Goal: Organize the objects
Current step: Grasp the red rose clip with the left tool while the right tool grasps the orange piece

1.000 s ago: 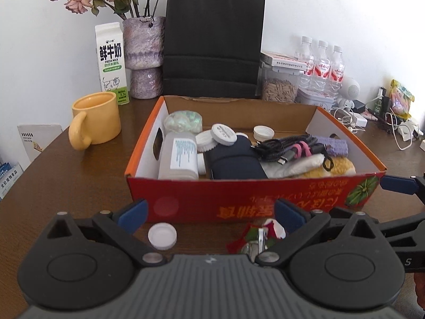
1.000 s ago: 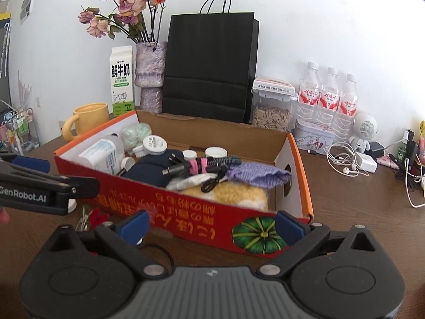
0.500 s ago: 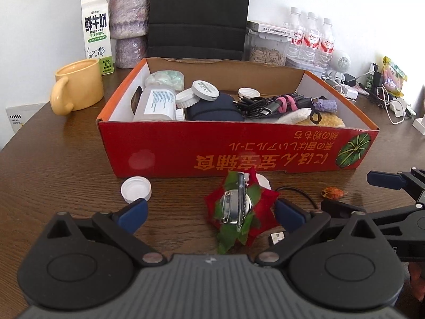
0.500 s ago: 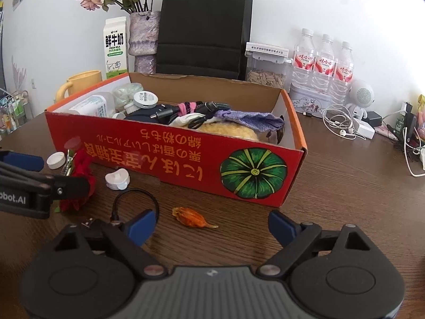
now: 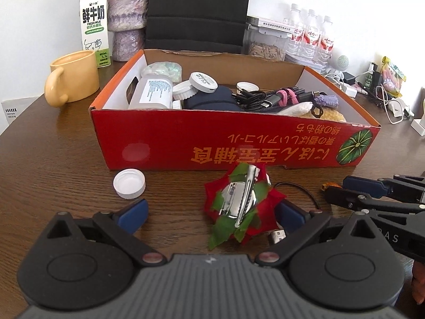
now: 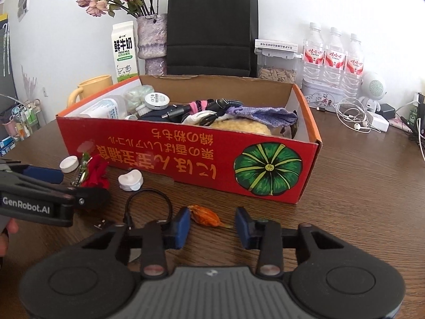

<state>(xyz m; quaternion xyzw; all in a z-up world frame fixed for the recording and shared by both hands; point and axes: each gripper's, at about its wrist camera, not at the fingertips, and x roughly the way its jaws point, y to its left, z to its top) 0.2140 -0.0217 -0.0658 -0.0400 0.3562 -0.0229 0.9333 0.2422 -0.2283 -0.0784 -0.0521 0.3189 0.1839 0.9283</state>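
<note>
A red cardboard box (image 5: 233, 143) (image 6: 186, 156) holds a bottle, lids, cables and cloths. In front of it on the table lie a red flower hair clip (image 5: 240, 202) (image 6: 95, 171), a white cap (image 5: 129, 183) (image 6: 69, 164), a white heart-shaped lid (image 6: 131, 180), a short black cable (image 6: 148, 204) and an orange dried bud (image 6: 205, 215). My left gripper (image 5: 209, 216) is open, its jaws either side of the flower clip. My right gripper (image 6: 212, 227) is partly open with the orange bud between its pads, not touching.
A yellow mug (image 5: 73, 78), milk carton (image 5: 94, 25), vase (image 5: 127, 18) and black bag (image 5: 196, 13) stand behind the box. Water bottles (image 6: 333, 53), a seed jar (image 6: 277, 61), earphones and chargers (image 6: 356, 119) crowd the back right.
Both grippers pulled back from the box and came down toward the table. The right gripper's jaws narrowed around the orange bud. The flower clip now sits between the left jaws.
</note>
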